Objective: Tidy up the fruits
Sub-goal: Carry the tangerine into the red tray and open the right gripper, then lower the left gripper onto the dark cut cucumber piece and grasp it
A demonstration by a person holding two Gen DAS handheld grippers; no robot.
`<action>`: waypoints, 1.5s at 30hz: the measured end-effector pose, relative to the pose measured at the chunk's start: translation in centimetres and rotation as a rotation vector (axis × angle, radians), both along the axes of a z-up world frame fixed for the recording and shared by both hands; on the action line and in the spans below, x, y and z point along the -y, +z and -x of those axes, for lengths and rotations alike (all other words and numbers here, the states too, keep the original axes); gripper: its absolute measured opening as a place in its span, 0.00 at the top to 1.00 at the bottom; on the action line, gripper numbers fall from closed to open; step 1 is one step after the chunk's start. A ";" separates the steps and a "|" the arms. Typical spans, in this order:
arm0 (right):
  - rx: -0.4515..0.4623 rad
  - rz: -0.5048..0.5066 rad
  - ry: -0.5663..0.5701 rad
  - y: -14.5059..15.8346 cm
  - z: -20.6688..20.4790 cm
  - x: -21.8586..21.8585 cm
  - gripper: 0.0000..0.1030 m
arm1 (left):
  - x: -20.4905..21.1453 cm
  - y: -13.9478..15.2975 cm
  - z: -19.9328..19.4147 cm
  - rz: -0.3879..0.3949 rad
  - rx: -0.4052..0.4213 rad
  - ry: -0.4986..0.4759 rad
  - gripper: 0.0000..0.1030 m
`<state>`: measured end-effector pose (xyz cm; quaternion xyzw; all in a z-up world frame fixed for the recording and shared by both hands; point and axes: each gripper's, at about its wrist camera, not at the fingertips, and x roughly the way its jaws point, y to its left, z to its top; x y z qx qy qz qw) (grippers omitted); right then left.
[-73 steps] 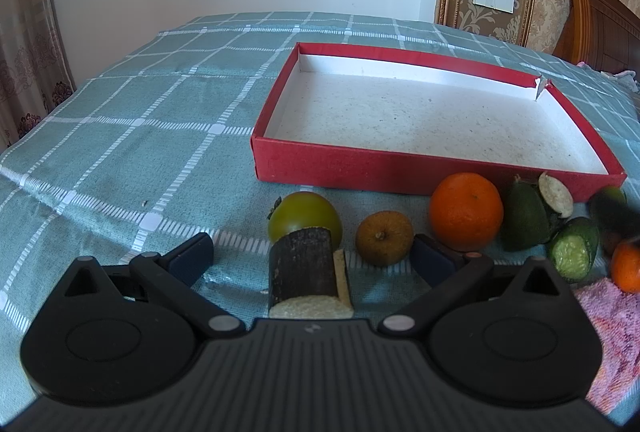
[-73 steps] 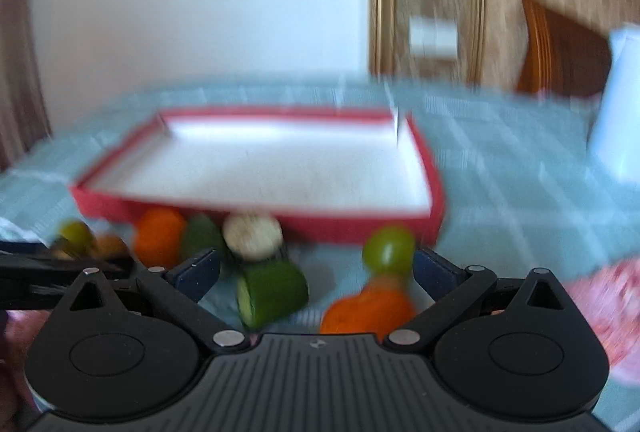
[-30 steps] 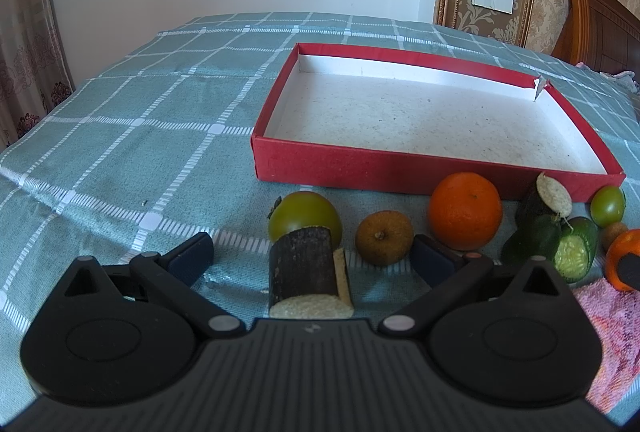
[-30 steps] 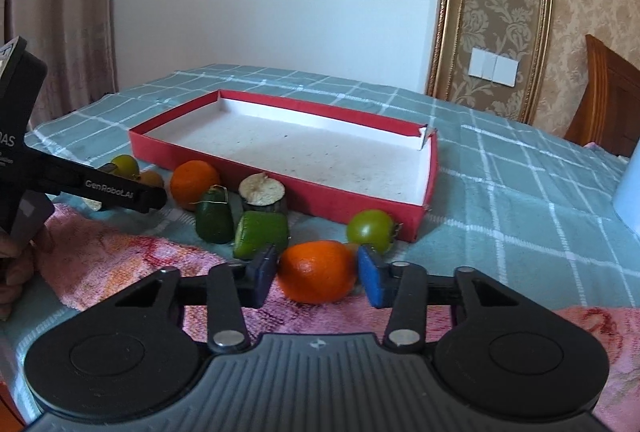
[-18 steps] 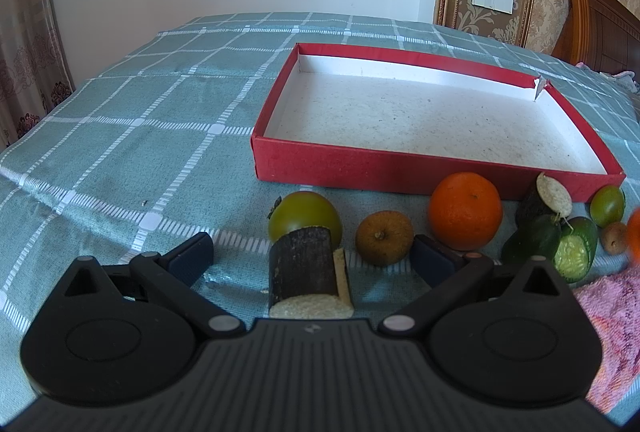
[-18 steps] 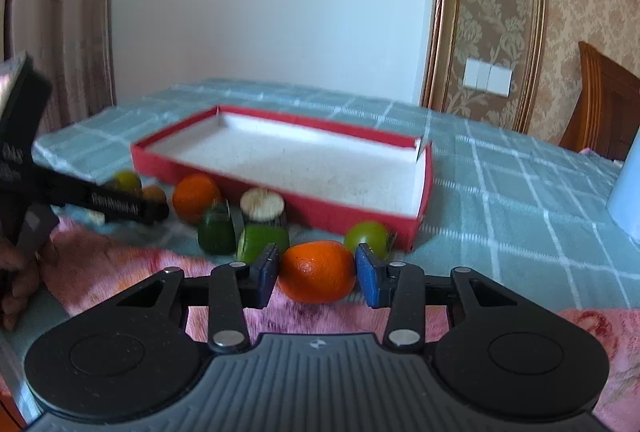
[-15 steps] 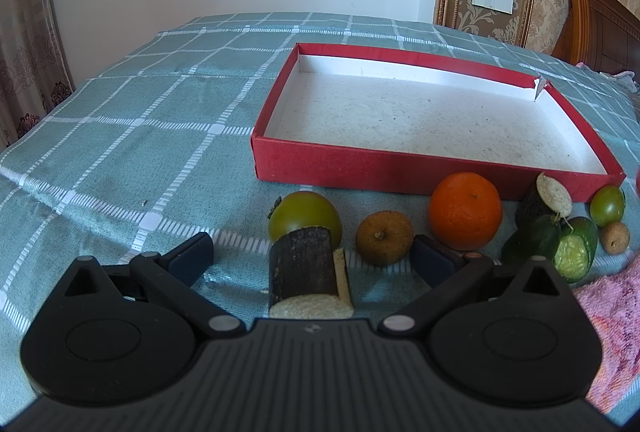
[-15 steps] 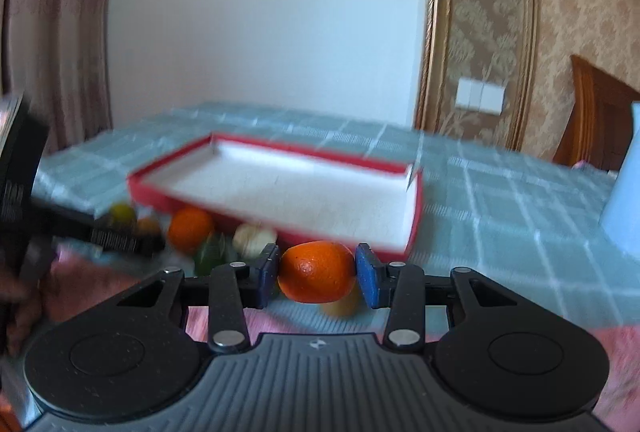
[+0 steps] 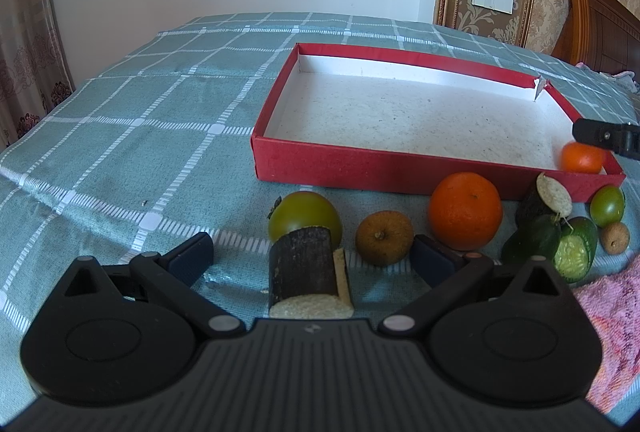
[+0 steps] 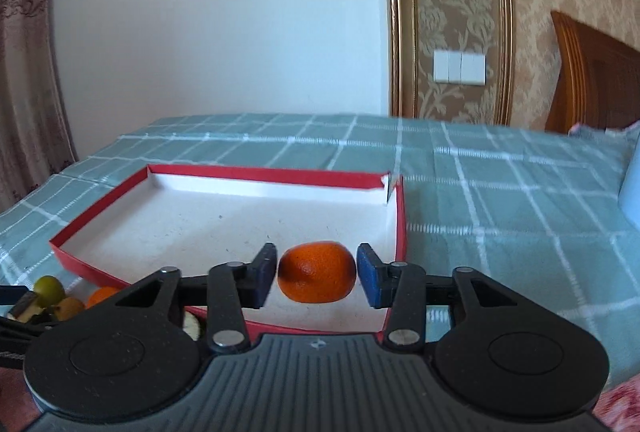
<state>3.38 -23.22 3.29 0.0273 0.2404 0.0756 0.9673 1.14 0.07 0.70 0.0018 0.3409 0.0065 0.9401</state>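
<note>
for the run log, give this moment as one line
right hand-held gripper: jaws just opened | small round orange tangerine: between pads, in shallow red cardboard box | left hand-held gripper: open

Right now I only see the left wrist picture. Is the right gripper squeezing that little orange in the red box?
Observer: No. The right gripper has just been opening. Its pads stand clear of the small orange on both sides.
Operator: Is there anything past the box's right side?
Observer: Yes. Beyond the red box, a pale blue thing stands on the checked cloth, cut off by the picture's edge.
</note>
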 end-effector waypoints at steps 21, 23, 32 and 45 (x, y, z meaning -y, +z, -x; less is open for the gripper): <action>0.168 -0.362 -0.126 -2.0 10.9 5.6 0.16 | -5.2 3.7 9.3 0.064 0.371 -0.045 0.00; 0.157 -0.379 -0.131 -2.1 10.8 6.0 0.16 | -4.9 3.6 9.6 0.026 0.390 -0.051 0.00; 0.134 -0.379 -0.150 -2.4 10.7 6.0 0.16 | -1.1 1.5 8.6 -0.122 0.292 -0.144 0.21; 0.117 -0.382 -0.163 -2.6 10.5 6.2 0.14 | -0.9 -0.4 5.8 -0.072 0.163 -0.111 0.54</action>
